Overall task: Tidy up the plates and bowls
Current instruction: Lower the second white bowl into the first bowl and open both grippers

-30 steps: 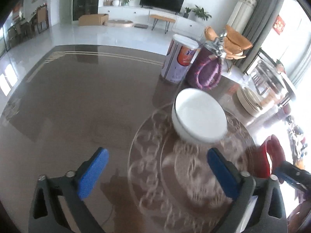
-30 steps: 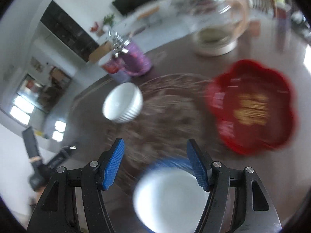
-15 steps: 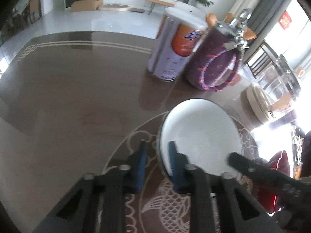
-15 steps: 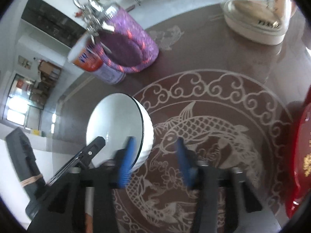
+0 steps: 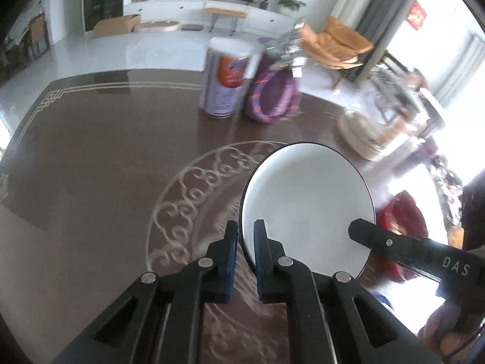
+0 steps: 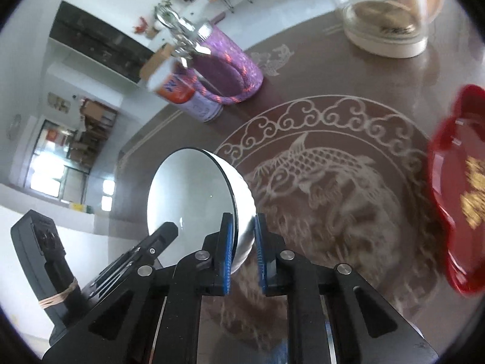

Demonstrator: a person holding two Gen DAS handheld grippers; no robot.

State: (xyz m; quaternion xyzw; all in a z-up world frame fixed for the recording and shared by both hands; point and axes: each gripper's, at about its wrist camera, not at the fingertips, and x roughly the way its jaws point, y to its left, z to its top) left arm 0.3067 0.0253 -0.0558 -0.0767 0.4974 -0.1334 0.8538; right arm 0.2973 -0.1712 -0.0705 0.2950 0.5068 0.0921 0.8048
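bowl (image 5: 306, 209) | white, dark rim, ribbed outside | tilted, rim clamped on two sides | above patterned brown table (image 5: 100, 157)

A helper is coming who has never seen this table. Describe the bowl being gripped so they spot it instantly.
Find the brown table with the pale fish-and-cloud medallion. Over the medallion's edge, the left gripper and right gripper pinch opposite rims of a round white ceramic bowl. Unlike the red lobed tray nearby, it is plain white with a thin dark rim.

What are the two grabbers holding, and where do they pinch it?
Both grippers, left and right, pinch the round white ceramic bowl by its rim, on opposite sides.
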